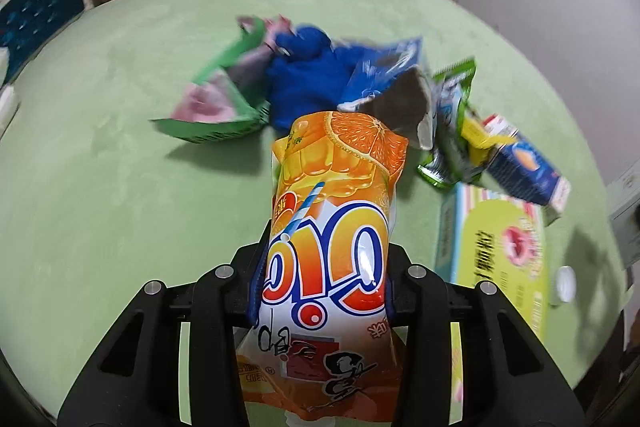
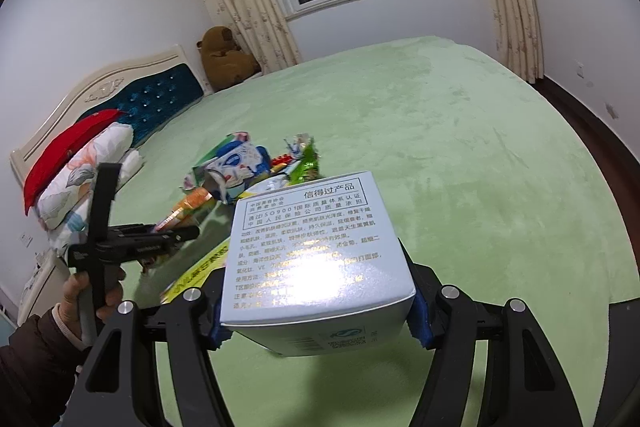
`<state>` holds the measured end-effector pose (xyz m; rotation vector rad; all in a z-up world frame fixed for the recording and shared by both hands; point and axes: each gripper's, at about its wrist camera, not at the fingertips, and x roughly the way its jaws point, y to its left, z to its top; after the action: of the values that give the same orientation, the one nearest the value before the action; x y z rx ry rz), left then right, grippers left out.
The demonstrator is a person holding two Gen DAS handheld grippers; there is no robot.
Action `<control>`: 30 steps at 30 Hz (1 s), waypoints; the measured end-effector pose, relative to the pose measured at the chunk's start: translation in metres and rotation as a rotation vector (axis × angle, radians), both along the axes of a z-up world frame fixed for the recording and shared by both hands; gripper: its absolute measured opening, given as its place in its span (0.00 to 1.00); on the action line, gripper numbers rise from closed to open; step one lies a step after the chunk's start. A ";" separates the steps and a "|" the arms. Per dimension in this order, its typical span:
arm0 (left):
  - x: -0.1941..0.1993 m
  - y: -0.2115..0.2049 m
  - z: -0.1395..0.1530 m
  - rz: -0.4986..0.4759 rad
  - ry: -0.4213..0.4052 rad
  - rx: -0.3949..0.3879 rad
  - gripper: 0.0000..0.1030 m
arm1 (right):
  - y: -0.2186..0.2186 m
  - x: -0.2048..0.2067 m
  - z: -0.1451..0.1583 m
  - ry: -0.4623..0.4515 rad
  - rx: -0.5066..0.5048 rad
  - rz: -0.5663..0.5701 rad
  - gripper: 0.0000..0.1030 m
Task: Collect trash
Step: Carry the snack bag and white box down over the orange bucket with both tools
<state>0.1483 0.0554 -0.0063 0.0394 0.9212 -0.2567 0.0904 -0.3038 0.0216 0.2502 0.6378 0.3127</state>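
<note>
Left-wrist view: trash pile (image 1: 360, 87) motion-blurred, wrapper prints unreadable. Orange pouch (image 1: 332, 239) cut off at the bottom edge; it hides the left gripper (image 1: 320, 291) pads and the bed (image 1: 120, 187) behind it. Green box (image 1: 500, 259) partly under a blue carton (image 1: 524, 167), text smeared. Right-wrist view: pale box (image 2: 316, 259) hides the right gripper (image 2: 320, 323) fingertips; glare washes out its lower print. Pile (image 2: 256, 167) partly behind the box, items too small to name. Sleeve (image 2: 32, 359) cut by the edge.
</note>
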 end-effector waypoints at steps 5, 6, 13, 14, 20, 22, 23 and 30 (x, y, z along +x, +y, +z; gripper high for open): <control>-0.038 0.007 0.028 0.029 -0.075 -0.019 0.40 | 0.011 -0.015 0.007 -0.006 0.006 0.037 0.63; -0.047 0.005 0.035 0.029 -0.088 -0.019 0.40 | 0.015 -0.020 0.008 -0.008 0.004 0.044 0.63; -0.096 -0.028 0.051 0.014 -0.151 0.001 0.40 | 0.029 -0.056 0.014 -0.013 -0.027 0.089 0.63; -0.104 -0.033 0.051 0.010 -0.156 0.004 0.40 | 0.029 -0.061 0.014 -0.011 -0.030 0.094 0.63; -0.150 -0.051 0.050 -0.014 -0.188 0.016 0.40 | 0.030 -0.098 0.009 0.002 -0.057 0.120 0.63; -0.163 -0.056 0.048 -0.022 -0.187 0.016 0.40 | 0.030 -0.108 0.006 0.008 -0.063 0.128 0.63; -0.169 -0.058 0.047 -0.024 -0.188 0.018 0.40 | 0.030 -0.114 0.003 0.013 -0.065 0.132 0.63; -0.215 -0.071 0.029 -0.080 -0.163 0.017 0.40 | 0.036 -0.151 -0.017 0.049 -0.085 0.157 0.63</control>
<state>-0.0669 -0.0159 0.0225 0.1119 0.7602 -0.3152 -0.0607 -0.2675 0.0049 0.1270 0.7189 0.4305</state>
